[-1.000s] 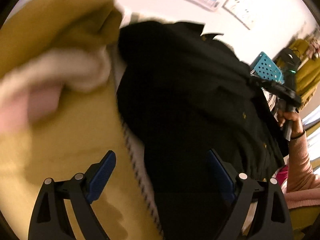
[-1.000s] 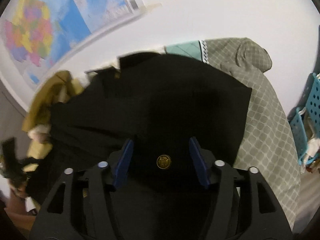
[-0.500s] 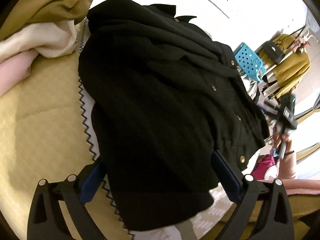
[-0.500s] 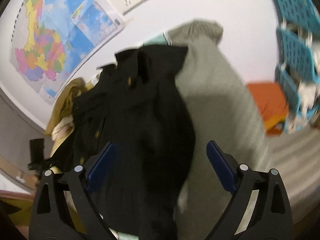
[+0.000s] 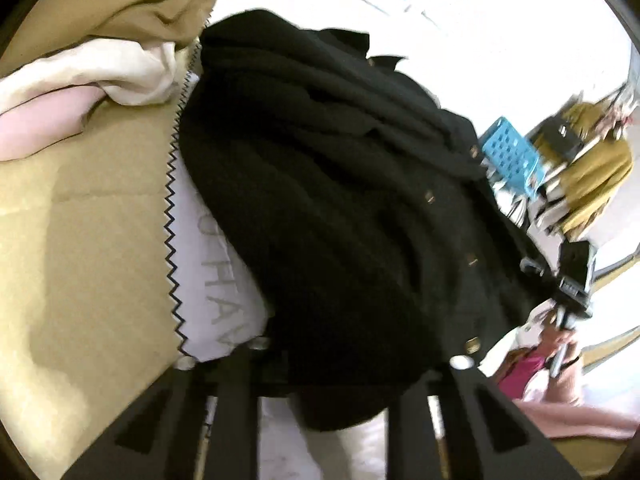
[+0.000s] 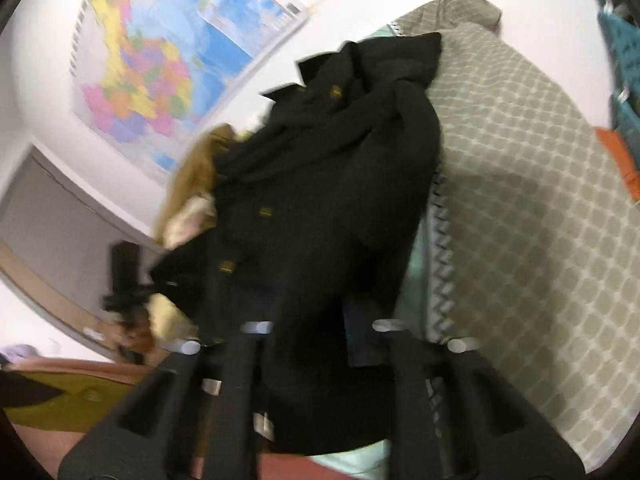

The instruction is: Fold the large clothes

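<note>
Left wrist view: the left gripper (image 5: 320, 364) is closing, its jaws drawn in on the near hem of the black coat (image 5: 340, 208), cloth between them. The coat lies heaped on a bed, over a white sheet (image 5: 216, 280) with zigzag trim. Beside it sit tan (image 5: 132, 4), cream and pink clothes. A blue basket (image 5: 510, 156) stands beyond (contents unclear). The right gripper (image 6: 320, 344) likewise is closing on the coat's edge, next to a grey dotted blanket (image 6: 520, 200).
</note>
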